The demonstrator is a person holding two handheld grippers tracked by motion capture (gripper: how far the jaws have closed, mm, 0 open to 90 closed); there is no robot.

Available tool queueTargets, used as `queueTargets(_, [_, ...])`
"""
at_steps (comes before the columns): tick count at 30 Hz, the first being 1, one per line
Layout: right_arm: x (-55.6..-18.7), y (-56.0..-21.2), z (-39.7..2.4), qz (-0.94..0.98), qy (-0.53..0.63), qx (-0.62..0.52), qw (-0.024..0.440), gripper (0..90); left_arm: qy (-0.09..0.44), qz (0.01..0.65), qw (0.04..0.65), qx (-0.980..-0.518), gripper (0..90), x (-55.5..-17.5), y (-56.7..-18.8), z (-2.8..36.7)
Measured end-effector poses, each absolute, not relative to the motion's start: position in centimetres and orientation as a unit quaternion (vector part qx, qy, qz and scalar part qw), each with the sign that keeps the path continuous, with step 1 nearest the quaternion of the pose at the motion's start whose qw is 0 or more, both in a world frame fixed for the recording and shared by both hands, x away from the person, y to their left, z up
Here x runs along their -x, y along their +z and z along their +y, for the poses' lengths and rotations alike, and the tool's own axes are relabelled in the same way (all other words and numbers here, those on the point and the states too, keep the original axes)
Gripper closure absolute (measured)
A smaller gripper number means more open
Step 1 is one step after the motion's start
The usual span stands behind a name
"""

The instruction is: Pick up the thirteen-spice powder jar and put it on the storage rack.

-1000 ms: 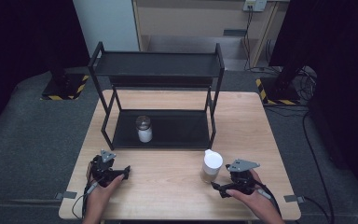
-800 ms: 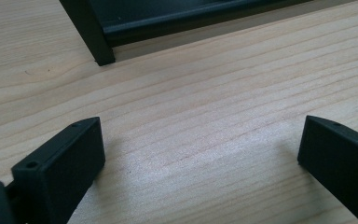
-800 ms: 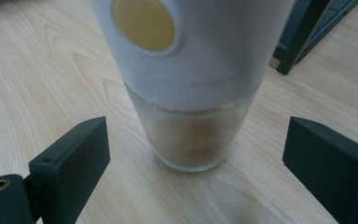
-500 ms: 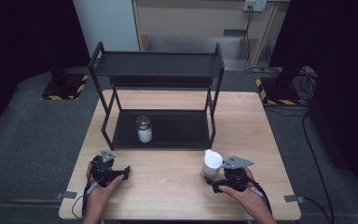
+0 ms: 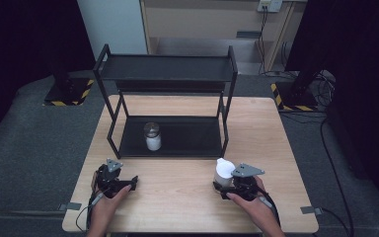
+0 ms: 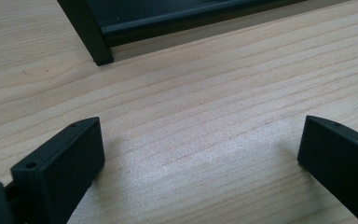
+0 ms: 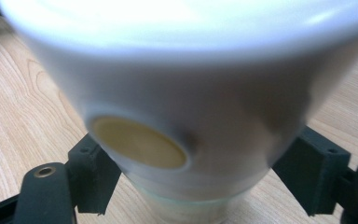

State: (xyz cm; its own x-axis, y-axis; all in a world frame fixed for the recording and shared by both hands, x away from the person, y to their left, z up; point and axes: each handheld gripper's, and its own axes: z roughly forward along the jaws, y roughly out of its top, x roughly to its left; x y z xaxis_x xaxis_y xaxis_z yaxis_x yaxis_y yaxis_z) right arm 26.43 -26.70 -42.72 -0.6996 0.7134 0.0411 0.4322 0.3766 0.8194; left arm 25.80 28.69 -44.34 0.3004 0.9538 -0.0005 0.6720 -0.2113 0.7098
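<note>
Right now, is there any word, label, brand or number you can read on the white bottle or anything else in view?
No readable text anywhere.
White bottle: a round yellow-tan sticker, blurred, no lettering readable.
Glass jar on the black rack: too small to tell.
Yellow-black hazard stripes on the floor stands: a marking, no words.

1. A white cup stood on the wooden table, blurred and very close.
2. The right gripper had just been closing, its jaws flanking the cup's lower part.
3. A tan round patch sat low on the cup's left.
</note>
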Motion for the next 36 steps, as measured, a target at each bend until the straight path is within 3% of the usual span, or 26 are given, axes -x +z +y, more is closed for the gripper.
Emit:
queueTargets(8, [-25.9, -43.1, -26.2, 0.812, 0.435, -0.348, 0.175, 30.1, 0.227, 0.545, 0.31, -0.745, 0.0, -25.8, -44.3, 28.7])
queueTargets(36, [-24.4, -43.7, -25.3, 0.801, 0.445, -0.345, 0.202, 31.2, 0.226, 0.544, 0.311, -0.746, 0.0, -25.8, -44.3, 28.8])
